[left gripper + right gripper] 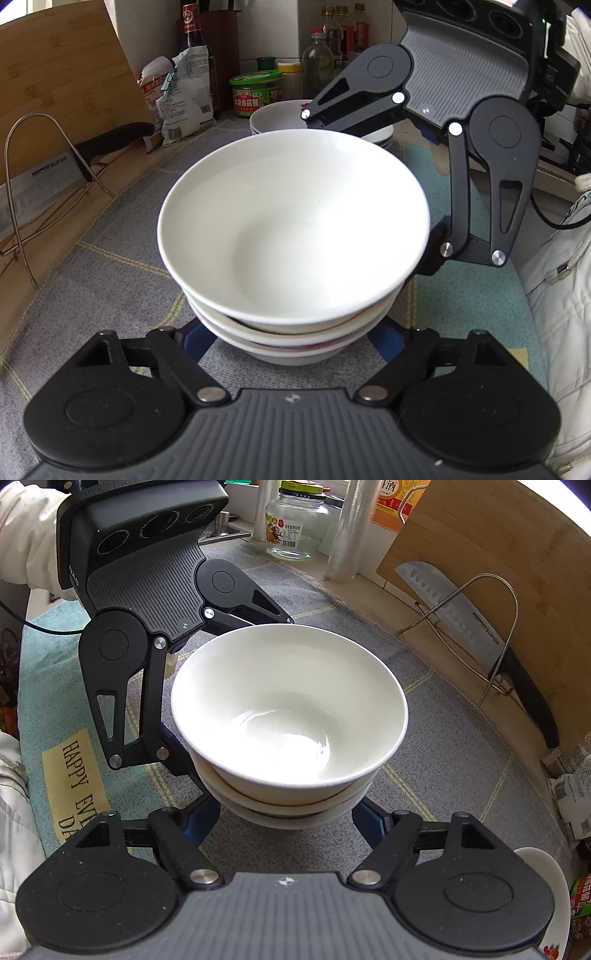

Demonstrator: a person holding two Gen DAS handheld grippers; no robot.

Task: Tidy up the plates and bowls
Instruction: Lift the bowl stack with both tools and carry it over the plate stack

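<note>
Bowls in a white nested stack [291,236] stood on the grey checked cloth [110,288] covering the counter, squarely between the two claws, which faced it from neighbouring sides. The left claw [295,343] sat low against the stack's base, its blue-padded fingers [194,341] reaching round either flank of the lowest bowl; it looked clamped on the stack, though the actual contact was hidden under the rims. The right claw [288,821] was set the same way from its own side, fingers [201,821] drawn in around the foot of the stack and apparently gripping it, the pads again partly hidden. Both claws angled downward, the right one the more steeply, each borne by a person in a pale jacket sleeve [26,535]. Neither hand was the nearer; the stack was shared evenly. A second pile of white dishes [277,114] lay beyond, well apart, near a green-lidded jar [255,92]. Any lift would, in my judgement, depend on both claws rising together to keep the stack upright.
</note>
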